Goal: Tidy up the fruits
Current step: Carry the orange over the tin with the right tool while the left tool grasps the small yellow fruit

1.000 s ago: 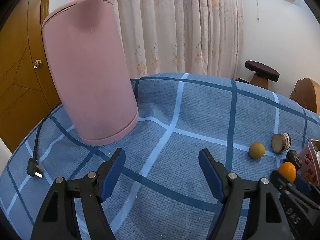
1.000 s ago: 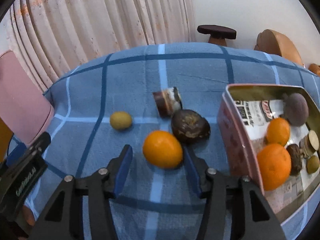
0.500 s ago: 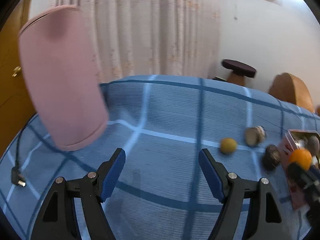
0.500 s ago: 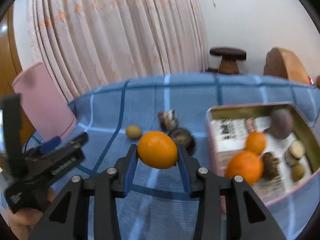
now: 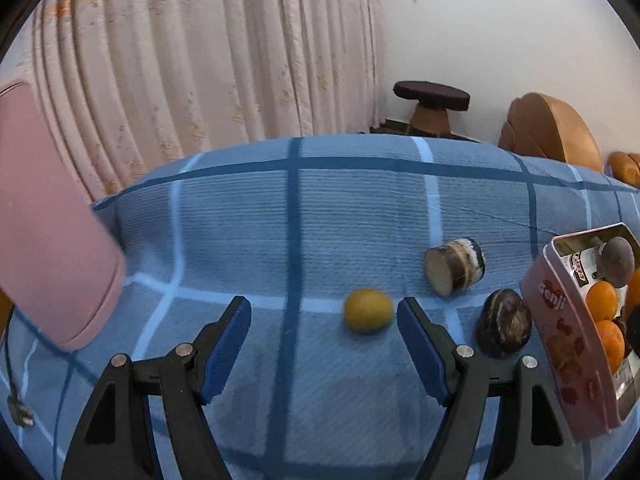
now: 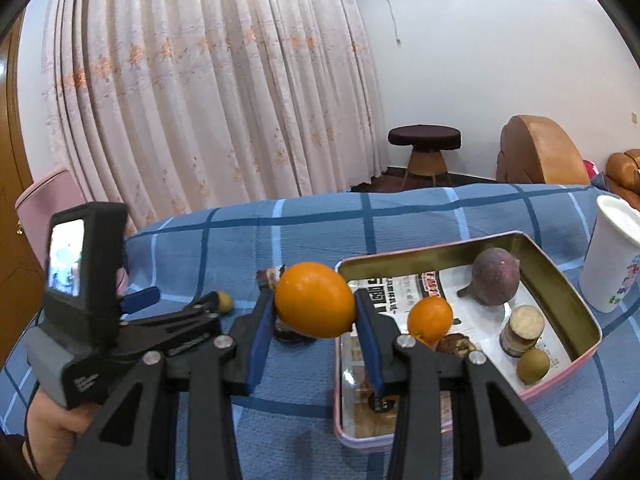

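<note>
My right gripper (image 6: 315,311) is shut on an orange (image 6: 315,300) and holds it in the air at the left edge of the pink tin (image 6: 560,280). The tin holds a purple fruit (image 6: 495,282), a small orange (image 6: 430,319), a cut piece (image 6: 522,330) and a small yellow fruit (image 6: 533,366). My left gripper (image 5: 324,320) is open just above the cloth. A small yellow fruit (image 5: 368,311) lies between its fingertips, close to the right one. A cut brown piece (image 5: 454,266) and a dark round fruit (image 5: 504,323) lie to its right, beside the tin (image 5: 560,336).
A blue checked cloth (image 5: 280,216) covers the table. A pink cylinder (image 5: 44,232) stands at the left, with a cable plug (image 5: 18,412) near it. A white paper cup (image 6: 612,256) stands right of the tin. Curtain, stool and chairs stand behind the table.
My right gripper closed on the orange, lifted it off the cloth and carried it toward the tin. My left gripper swung right, so the small yellow fruit now lies between its fingers.
</note>
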